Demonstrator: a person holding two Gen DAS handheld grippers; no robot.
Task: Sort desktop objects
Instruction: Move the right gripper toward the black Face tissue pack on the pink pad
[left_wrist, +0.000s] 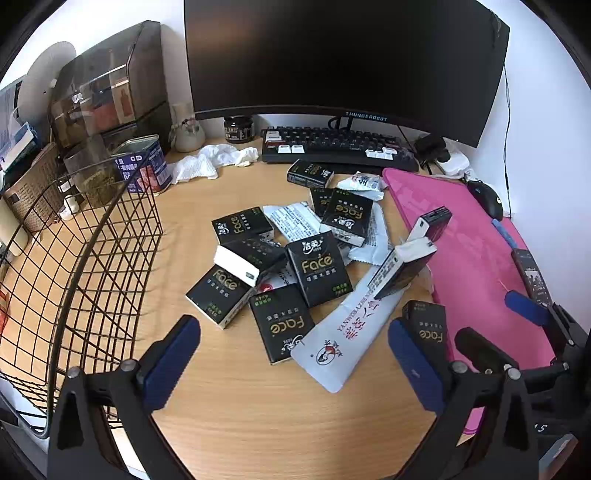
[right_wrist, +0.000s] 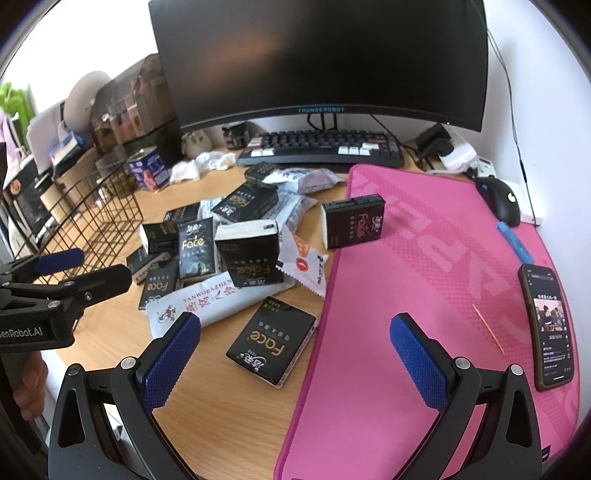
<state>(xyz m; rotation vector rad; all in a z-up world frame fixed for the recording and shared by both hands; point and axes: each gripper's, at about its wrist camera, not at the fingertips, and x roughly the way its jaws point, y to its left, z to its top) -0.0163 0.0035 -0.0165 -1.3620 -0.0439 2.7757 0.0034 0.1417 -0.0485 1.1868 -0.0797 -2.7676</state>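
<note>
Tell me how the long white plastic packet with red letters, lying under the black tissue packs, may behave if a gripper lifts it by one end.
The long white plastic packet looks thin and flat, so it probably droops. A black tissue pack leans on it and would likely topple.

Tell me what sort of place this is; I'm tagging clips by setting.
Most likely a home or office computer desk: a monitor with a keyboard below it, a mouse on a pink mat, and tissue packs strewn over the wood top.
</note>
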